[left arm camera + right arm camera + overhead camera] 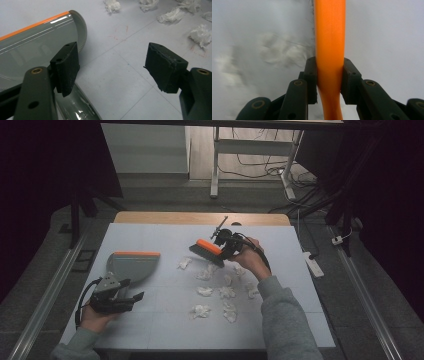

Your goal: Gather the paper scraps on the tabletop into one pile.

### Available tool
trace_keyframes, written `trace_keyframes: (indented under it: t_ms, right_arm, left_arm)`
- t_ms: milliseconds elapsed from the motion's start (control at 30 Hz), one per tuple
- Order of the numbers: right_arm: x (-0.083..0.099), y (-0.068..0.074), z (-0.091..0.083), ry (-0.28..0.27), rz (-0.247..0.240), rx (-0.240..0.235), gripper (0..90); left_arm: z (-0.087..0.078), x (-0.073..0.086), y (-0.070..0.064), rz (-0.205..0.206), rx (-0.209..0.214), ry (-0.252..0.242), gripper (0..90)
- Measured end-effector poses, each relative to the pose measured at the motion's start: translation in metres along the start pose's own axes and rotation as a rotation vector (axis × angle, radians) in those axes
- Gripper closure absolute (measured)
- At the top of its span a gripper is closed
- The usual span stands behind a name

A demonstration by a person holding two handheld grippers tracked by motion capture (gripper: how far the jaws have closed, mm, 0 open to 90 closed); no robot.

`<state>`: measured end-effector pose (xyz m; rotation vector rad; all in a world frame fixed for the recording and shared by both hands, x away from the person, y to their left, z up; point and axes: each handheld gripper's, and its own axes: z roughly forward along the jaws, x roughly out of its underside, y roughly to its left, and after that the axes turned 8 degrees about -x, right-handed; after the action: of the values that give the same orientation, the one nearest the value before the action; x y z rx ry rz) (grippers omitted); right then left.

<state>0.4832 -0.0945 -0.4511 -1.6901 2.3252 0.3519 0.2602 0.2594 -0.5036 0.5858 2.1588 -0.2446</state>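
A grey dustpan point(132, 264) with an orange front edge lies at the table's left; its glossy pan point(37, 42) and handle run under my left gripper point(112, 67), whose jaws stand wide open just above the handle. My left gripper point(122, 295) sits behind the pan near the front left. My right gripper point(225, 249) is shut on the orange handle of a hand brush point(207, 249), held above the table at the middle back. The orange brush handle point(329, 45) is clamped between both jaws. Several crumpled white paper wads point(215, 292) lie scattered on the white table point(165, 325).
A wooden strip point(200, 217) edges the table's far side. Beyond it stand a white desk frame point(216, 165) and floor cables. A power strip point(315, 265) lies on the floor to the right. Paper wads point(175, 15) lie ahead of the left gripper.
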Motion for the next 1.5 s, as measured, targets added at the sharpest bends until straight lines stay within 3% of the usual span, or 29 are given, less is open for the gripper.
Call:
trace_keyframes:
  t_ms: [100,133,200,267,433,533,600,867,967,1100,1167,1233,1333,1433,1500]
  right_arm:
    - [-0.002,0.019,0.002,0.051,-0.050,-0.045,70.2]
    - [-0.001,0.025,0.001,0.066,-0.082,-0.044,70.2]
    - [0.000,0.032,-0.003,0.085,-0.093,-0.037,70.1]
    - [-0.001,0.033,-0.012,0.051,-0.084,-0.002,70.1]
    - [-0.017,0.031,-0.030,-0.123,0.004,0.023,70.1]
    - [-0.032,0.029,-0.028,-0.198,0.058,-0.030,70.1]
    - [-0.044,0.030,-0.021,-0.219,0.094,-0.062,70.1]
    - [-0.088,0.034,0.033,-0.115,0.156,-0.126,70.1]
    - [-0.098,0.035,0.037,-0.086,0.111,-0.069,70.1]
    - [-0.102,0.030,0.020,-0.121,0.079,-0.022,70.1]
    - [-0.101,0.025,0.013,-0.135,0.078,-0.014,70.1]
    - [-0.101,0.022,0.010,-0.147,0.078,0.023,70.1]
    - [-0.099,0.017,0.018,-0.087,0.003,0.114,70.1]
    - [-0.096,0.014,0.032,0.000,-0.020,0.103,70.1]
    - [-0.094,0.013,0.040,0.038,-0.062,0.080,70.2]
  left_arm:
    - [-0.001,0.000,0.001,-0.003,0.000,-0.003,28.4]
    - [-0.001,0.001,0.001,-0.004,0.000,-0.004,28.5]
    - [-0.001,0.000,0.001,-0.003,0.000,-0.004,28.5]
    - [-0.001,0.000,0.001,-0.001,-0.001,-0.004,28.5]
    - [0.000,-0.001,0.000,0.000,-0.003,-0.004,28.5]
    - [0.000,0.000,0.000,0.001,-0.004,-0.005,28.5]
    - [0.000,0.000,0.001,-0.001,-0.002,-0.005,28.5]
    - [0.001,0.000,0.000,0.010,-0.009,0.001,28.4]
    - [0.000,0.001,0.001,0.009,-0.012,-0.006,28.5]
    - [0.000,0.001,0.001,0.011,-0.007,-0.006,28.5]
    - [0.001,0.001,0.000,0.012,-0.007,-0.006,28.5]
    - [0.001,0.001,0.000,0.015,-0.008,-0.005,28.5]
    - [0.001,0.001,-0.001,0.016,-0.010,-0.005,28.5]
    - [0.001,0.001,0.000,0.014,-0.009,-0.006,28.5]
    - [0.001,0.001,0.001,0.012,-0.008,-0.004,28.5]
